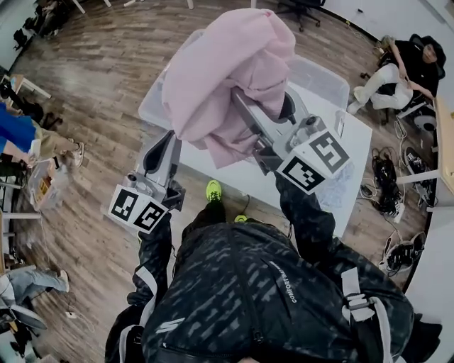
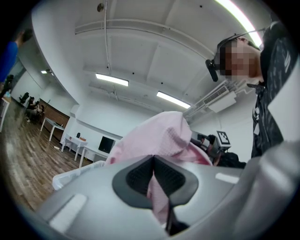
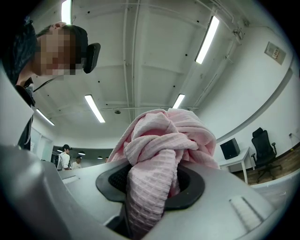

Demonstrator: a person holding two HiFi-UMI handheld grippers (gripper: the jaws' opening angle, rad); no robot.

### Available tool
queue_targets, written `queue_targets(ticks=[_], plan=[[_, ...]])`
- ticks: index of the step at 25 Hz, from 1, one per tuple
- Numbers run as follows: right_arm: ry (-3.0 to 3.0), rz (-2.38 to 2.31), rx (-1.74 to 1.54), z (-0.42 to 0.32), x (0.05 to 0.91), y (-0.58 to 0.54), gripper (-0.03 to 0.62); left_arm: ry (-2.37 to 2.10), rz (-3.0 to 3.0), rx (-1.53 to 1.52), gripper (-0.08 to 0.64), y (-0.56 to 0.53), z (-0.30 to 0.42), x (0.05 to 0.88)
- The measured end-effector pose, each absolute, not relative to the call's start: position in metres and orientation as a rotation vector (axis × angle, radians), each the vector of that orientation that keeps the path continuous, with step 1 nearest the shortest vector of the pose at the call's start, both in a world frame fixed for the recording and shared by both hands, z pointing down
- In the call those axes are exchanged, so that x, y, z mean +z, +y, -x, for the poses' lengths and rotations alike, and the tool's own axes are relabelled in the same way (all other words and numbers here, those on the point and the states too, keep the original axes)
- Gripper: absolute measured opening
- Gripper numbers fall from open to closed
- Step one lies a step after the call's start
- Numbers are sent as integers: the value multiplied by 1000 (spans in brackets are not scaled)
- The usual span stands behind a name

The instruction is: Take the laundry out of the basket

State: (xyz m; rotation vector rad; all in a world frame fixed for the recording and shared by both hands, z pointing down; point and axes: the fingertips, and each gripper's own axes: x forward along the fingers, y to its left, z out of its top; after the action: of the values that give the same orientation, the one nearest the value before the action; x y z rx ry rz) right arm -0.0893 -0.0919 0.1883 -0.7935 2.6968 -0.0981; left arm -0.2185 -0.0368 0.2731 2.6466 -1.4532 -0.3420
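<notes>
A pink waffle-weave cloth (image 1: 227,71) hangs bunched high above the clear plastic basket (image 1: 323,76), which stands on a white table (image 1: 355,145). My right gripper (image 1: 241,106) reaches up under the cloth. In the right gripper view the right gripper (image 3: 150,183) is shut on a thick twisted wad of the cloth (image 3: 164,140). My left gripper (image 1: 172,140) holds the cloth's lower left edge. In the left gripper view the left gripper (image 2: 153,180) is shut on a thin fold of pink cloth (image 2: 159,136), and the basket's rim (image 2: 70,174) shows behind it. The inside of the basket is hidden by the cloth.
A person sits on the wooden floor (image 1: 92,234) at the far right (image 1: 401,71), beside cables and bags (image 1: 386,186). An office chair (image 1: 301,10) stands beyond the table. Clutter and desks line the left side (image 1: 42,177). My own feet in neon shoes (image 1: 213,190) stand at the table's near edge.
</notes>
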Motion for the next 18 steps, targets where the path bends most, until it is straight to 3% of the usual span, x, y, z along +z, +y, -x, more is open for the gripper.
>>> queue_targets(ticks=[18], plan=[[2743, 688, -187, 105, 201, 3, 163, -1556, -2577, -371, 5, 62, 234, 273]])
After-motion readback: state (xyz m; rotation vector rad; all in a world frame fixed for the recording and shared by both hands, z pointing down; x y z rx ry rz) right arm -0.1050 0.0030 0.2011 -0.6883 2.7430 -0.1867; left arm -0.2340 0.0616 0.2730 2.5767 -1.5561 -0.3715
